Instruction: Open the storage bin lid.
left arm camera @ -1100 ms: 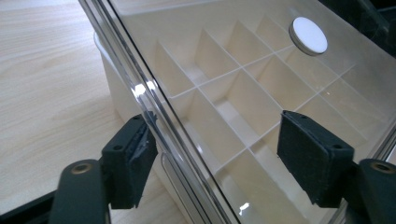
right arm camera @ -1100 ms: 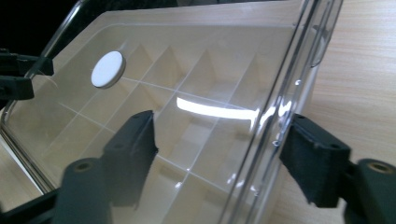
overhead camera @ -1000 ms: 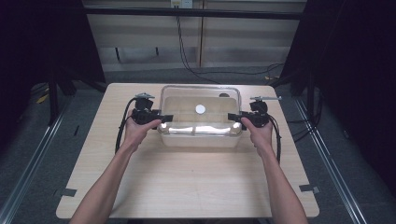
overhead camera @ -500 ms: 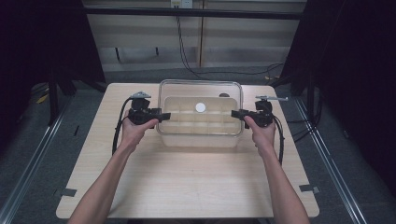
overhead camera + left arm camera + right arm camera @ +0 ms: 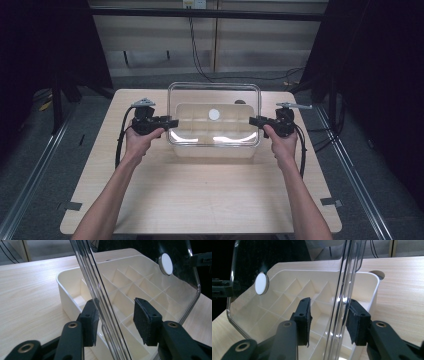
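Observation:
A clear lid (image 5: 200, 92) with a white round knob (image 5: 214, 114) hovers over a cream box (image 5: 215, 150) split into several compartments. My left gripper (image 5: 172, 122) reaches the lid's left end and my right gripper (image 5: 252, 120) its right end. In the left gripper view the lid's rim (image 5: 95, 285) runs between the jaws of the gripper (image 5: 116, 321); one pad (image 5: 91, 322) touches it and the other stands off. The right gripper view shows the same: rim (image 5: 344, 277) between the jaws of the gripper (image 5: 328, 320), a gap at one pad. Both pairs of jaws have just been closing.
The box sits toward the far side of a light wooden table (image 5: 200, 200). A round hole (image 5: 377, 273) in the tabletop lies just behind the box. Black cables trail from both grippers. Dark floor and metal rails (image 5: 30, 170) surround the table.
The lid's far edge has moved up in the high view, so the lid looks lifted off the box. Both grippers' jaws have narrowed around its ends. The hands have hardly moved.

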Motion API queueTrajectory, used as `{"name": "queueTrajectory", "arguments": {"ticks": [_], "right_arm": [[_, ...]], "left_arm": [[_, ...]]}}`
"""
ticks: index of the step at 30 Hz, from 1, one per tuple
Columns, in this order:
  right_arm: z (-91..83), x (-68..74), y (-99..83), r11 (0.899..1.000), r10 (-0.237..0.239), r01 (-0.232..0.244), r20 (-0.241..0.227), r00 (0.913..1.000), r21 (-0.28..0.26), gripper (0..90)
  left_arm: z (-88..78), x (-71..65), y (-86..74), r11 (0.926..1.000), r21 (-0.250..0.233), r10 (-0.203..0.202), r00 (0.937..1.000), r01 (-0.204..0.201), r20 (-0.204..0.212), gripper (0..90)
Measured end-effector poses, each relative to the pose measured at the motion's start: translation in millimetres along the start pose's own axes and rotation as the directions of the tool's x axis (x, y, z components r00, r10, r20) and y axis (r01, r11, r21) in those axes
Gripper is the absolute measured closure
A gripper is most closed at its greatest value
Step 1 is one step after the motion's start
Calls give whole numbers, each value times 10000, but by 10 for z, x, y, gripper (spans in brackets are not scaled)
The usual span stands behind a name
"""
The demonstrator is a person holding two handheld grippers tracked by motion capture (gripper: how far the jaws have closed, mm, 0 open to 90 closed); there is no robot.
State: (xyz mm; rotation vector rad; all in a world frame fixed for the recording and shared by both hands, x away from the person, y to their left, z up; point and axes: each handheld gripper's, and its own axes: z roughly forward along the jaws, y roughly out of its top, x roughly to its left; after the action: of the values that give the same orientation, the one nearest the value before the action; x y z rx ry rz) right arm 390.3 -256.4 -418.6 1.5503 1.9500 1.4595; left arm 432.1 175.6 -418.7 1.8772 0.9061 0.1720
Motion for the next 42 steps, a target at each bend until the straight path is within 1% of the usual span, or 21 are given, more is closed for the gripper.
{"name": "queueTrajectory", "arguments": {"ticks": [3, 6, 9, 10, 11, 12, 14, 18, 23, 24, 25, 30, 34, 35, 38, 42], "right_arm": [[-30, 13, 1, 10000, 10, -11, -105, 9999, -97, 601], [-65, 29, 5, 9998, -25, 21, -177, 9998, -215, 622], [-114, 43, 6, 9993, -80, 69, -322, 9995, -362, 642], [-137, 52, 2, 9989, -214, 200, -341, 9992, -423, 648], [-152, 57, -2, 9986, -208, 189, -394, 9990, -495, 654], [-163, 60, -6, 9984, -210, 188, -415, 9989, -524, 657], [-190, 72, -12, 9981, -219, 194, -425, 9989, -579, 663], [-220, 102, -15, 9974, -370, 345, -401, 9985, -632, 666], [-254, 120, -31, 9964, -423, 385, -494, 9979, -756, 675], [-262, 128, -34, 9964, -390, 349, -524, 9979, -766, 676], [-267, 134, -35, 9960, -465, 425, -502, 9977, -789, 676], [-309, 164, -42, 9945, -565, 511, -572, 9968, -919, 679], [-338, 163, -57, 9933, -535, 471, -591, 9968, -1051, 682], [-348, 160, -58, 9931, -506, 435, -631, 9967, -1085, 683], [-400, 148, -61, 9910, -410, 299, -835, 9957, -1302, 689], [-445, 152, -59, 9908, -466, 366, -751, 9961, -1303, 689]], "left_arm": [[-37, -16, -3, 9999, -15, 108, 9999, -108, -6, 580], [-82, -25, -17, 9998, -124, 163, 9998, -162, 88, 601], [-137, -42, -31, 9991, -339, 247, 9995, -240, 199, 630], [-153, -52, -36, 9988, -406, 280, 9994, -272, 185, 640], [-163, -63, -39, 9986, -440, 300, 9994, -292, 156, 648], [-177, -74, -43, 9982, -493, 358, 9993, -351, 137, 651], [-190, -84, -52, 9978, -576, 326, 9993, -315, 180, 659], [-223, -105, -68, 9969, -701, 364, 9992, -351, 161, 673], [-270, -135, -62, 9958, -700, 597, 9982, -590, 77, 685], [-279, -140, -62, 9955, -741, 603, 9982, -595, 74, 687], [-286, -143, -62, 9954, -762, 589, 9982, -582, 73, 688], [-310, -162, -66, 9948, -819, 620, 9981, -612, 66, 696], [-317, -177, -74, 9948, -788, 664, 9977, -652, 130, 698], [-318, -187, -74, 9948, -817, 628, 9979, -615, 135, 699], [-333, -216, -71, 9939, -846, 721, 9972, -702, 200, 702], [-332, -255, -69, 9935, -851, 777, 9967, -757, 213, 702]]}}
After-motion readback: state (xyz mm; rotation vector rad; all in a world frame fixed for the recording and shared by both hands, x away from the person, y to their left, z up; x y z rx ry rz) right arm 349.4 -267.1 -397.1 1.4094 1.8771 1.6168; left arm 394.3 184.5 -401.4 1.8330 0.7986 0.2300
